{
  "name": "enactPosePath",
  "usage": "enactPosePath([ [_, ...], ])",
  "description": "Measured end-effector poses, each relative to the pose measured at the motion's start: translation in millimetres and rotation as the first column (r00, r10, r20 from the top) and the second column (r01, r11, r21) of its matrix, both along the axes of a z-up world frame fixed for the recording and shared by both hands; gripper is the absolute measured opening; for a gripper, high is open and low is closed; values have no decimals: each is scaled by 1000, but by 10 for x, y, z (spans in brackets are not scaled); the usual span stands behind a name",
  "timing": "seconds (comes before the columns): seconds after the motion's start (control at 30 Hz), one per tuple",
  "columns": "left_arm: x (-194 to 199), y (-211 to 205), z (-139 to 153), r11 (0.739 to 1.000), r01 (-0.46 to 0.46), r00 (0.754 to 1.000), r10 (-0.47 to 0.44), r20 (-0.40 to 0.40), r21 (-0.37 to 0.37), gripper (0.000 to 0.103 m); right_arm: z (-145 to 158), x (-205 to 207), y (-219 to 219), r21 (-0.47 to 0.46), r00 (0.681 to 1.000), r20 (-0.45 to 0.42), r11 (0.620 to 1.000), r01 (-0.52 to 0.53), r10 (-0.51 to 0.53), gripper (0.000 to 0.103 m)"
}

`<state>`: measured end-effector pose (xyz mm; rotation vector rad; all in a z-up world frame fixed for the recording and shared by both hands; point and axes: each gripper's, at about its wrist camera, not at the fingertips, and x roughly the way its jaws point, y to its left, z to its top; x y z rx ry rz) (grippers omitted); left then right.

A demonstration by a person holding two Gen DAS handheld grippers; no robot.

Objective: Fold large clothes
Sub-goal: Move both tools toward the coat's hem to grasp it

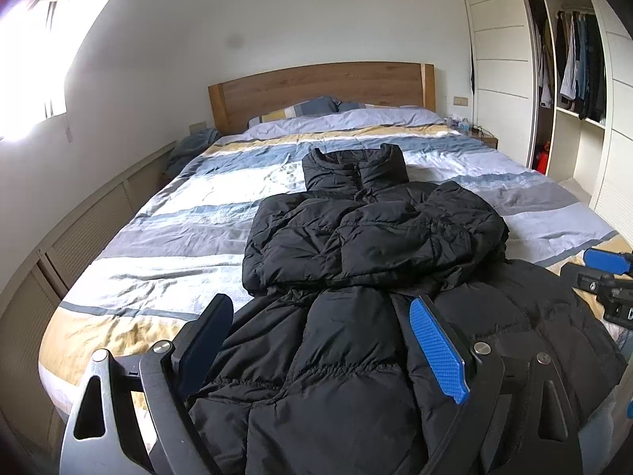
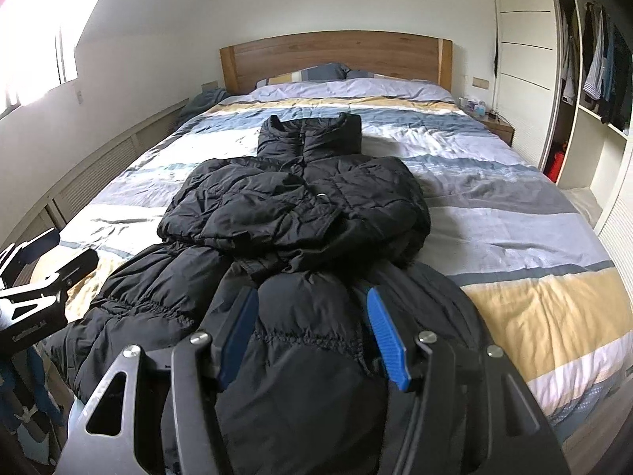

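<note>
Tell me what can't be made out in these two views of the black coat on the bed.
- Black coat hem: both views, hidden behind the grippers and cut off by the bottom edge.
- Right gripper: fabric bulges between the fingers; whether the pads pinch it is unclear.
- Wardrobe clothes: too small.
- Nightstand items: too small.

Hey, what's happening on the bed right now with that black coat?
A person with a two-finger gripper in each hand is folding a long black puffer coat laid on the striped duvet. Its sleeves are already folded across the chest, collar toward the headboard. The right gripper has a bunch of the coat's lower part between its fingers near the hem. The left gripper is wide open over the hem end, gripping nothing.
</note>
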<state>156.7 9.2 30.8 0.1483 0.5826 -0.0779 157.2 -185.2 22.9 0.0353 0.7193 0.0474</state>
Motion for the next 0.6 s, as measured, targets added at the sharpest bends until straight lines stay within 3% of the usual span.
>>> enactPosePath([
  [0.13, 55, 20, -5, 1000, -11, 1000, 11, -18, 10, 90, -2, 68, -84, 5, 1000, 3, 1000, 23, -23, 56],
  [0.27, 179, 31, -17, 1000, -15, 999, 16, -38, 28, 91, -20, 169, -185, 10, 999, 4, 999, 44, -44, 64],
  [0.6, 793, 108, 47, 998, -7, 997, 11, -79, 56, 97, -37, 723, -462, 38, 997, -9, 996, 76, -75, 66],
])
